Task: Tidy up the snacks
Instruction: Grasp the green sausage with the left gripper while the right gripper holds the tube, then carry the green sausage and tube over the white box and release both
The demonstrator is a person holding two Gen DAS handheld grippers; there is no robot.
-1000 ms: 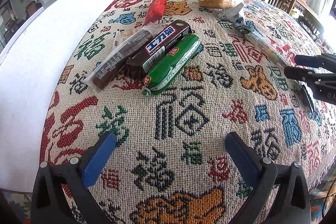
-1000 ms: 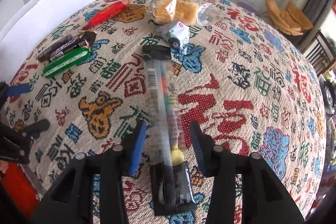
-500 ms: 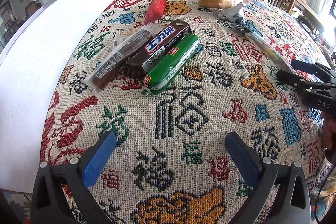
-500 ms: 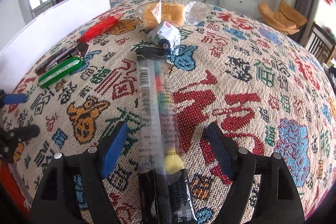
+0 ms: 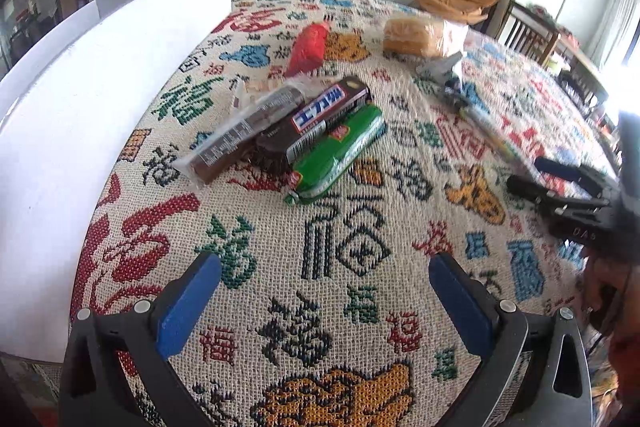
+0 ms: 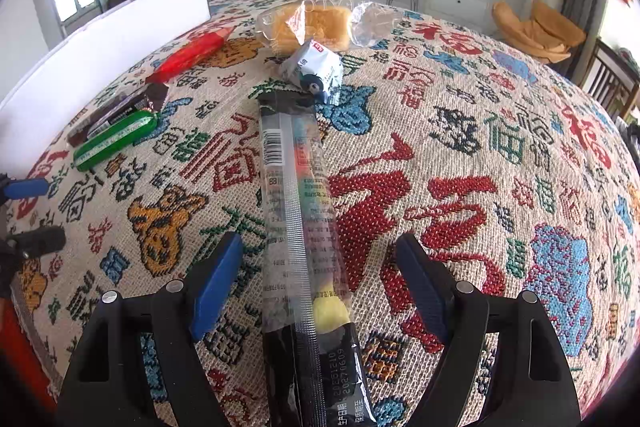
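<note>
A long clear-wrapped snack stick (image 6: 296, 211) lies on the patterned tablecloth (image 6: 460, 155), running between the fingers of my right gripper (image 6: 318, 247). Its jaws stand open, and the blue pads are apart from the wrapper on both sides. My left gripper (image 5: 324, 267) is open over bare cloth with nothing between its fingers. Ahead of it, a brown bar (image 5: 244, 131), a dark chocolate bar (image 5: 316, 115) and a green pack (image 5: 340, 151) lie side by side. Farther back lie a red pack (image 5: 308, 47), a bag of bread (image 5: 416, 35) and a small white-and-blue packet (image 6: 316, 71).
A white board (image 5: 60, 107) stands along the table's left side. The right gripper (image 5: 532, 173) shows at the right edge of the left wrist view, with a hand behind it. Chairs and a TV cabinet stand beyond the table.
The right gripper's jaws have spread wide apart around the snack stick, which stays lying on the cloth. The left gripper has tilted slightly and stays open.
</note>
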